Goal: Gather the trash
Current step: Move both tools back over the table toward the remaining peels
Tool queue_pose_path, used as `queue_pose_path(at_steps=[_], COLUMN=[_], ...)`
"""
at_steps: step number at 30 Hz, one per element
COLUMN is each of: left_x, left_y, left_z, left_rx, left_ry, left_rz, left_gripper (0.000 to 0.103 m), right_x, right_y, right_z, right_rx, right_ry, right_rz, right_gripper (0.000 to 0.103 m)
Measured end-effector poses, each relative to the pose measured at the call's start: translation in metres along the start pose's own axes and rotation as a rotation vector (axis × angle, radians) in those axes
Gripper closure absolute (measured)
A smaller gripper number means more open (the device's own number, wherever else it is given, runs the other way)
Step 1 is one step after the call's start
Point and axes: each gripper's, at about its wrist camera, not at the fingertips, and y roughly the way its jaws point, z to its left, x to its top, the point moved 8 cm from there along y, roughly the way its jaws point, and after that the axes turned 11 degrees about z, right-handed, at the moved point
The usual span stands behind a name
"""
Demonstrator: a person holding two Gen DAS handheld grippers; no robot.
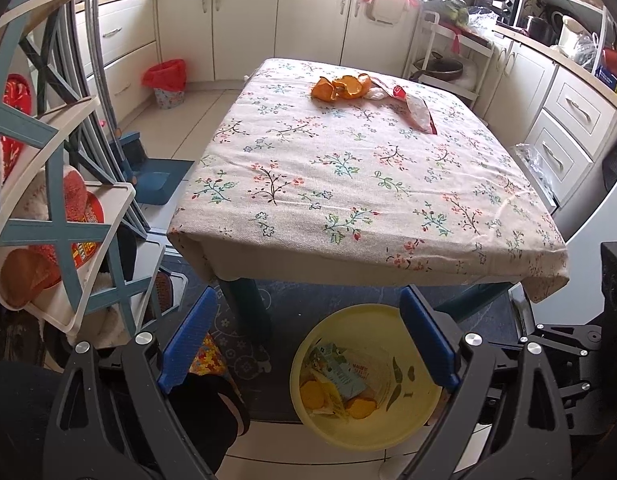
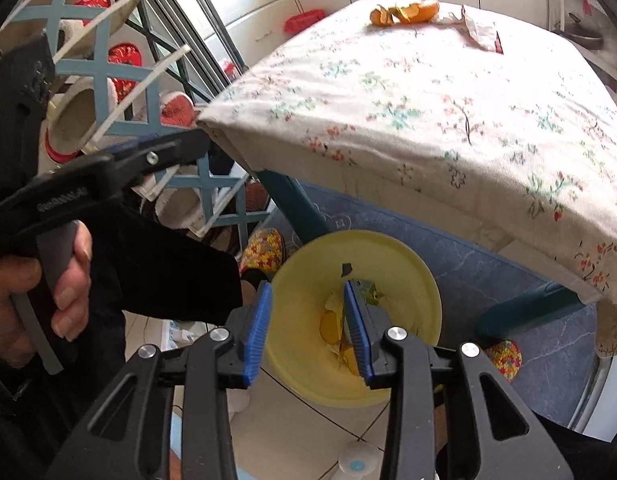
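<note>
A yellow bin point(image 1: 308, 412) stands on the floor below the table's near edge, holding peels and a paper wrapper; it also shows in the right wrist view point(image 2: 412, 276). My left gripper point(image 1: 308, 344) is open and empty, above and to the left of the bin. My right gripper point(image 2: 308, 328) is open over the bin, nothing between its fingers. Orange peel point(image 1: 340, 87) and a red-white wrapper point(image 1: 418, 114) lie at the far end of the floral-cloth table point(image 1: 348, 184). The peel point(image 2: 404, 11) and wrapper point(image 2: 482, 32) also show in the right wrist view.
A blue-and-cream shoe rack point(image 1: 48, 200) stands left of the table. A red-lined small bin point(image 1: 168, 82) stands by the far cabinets. A dustpan point(image 1: 156, 182) lies on the floor at left. Cabinets and a trolley point(image 1: 448, 64) line the back and right.
</note>
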Motion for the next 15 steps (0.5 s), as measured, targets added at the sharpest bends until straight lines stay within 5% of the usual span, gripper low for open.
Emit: queue_pose_path(at_steps=[15], left_x=[0.044], left_y=[-0.006], left_z=[0.001], left_rx=[-0.049], left_ry=[-0.045], left_rz=[-0.04], left_gripper=[0.014], right_x=[0.034], right_y=[-0.054], right_z=[-0.013], right_rx=[-0.006], right_ry=[0.046], right_rz=[-0.253], right_gripper=[0.055])
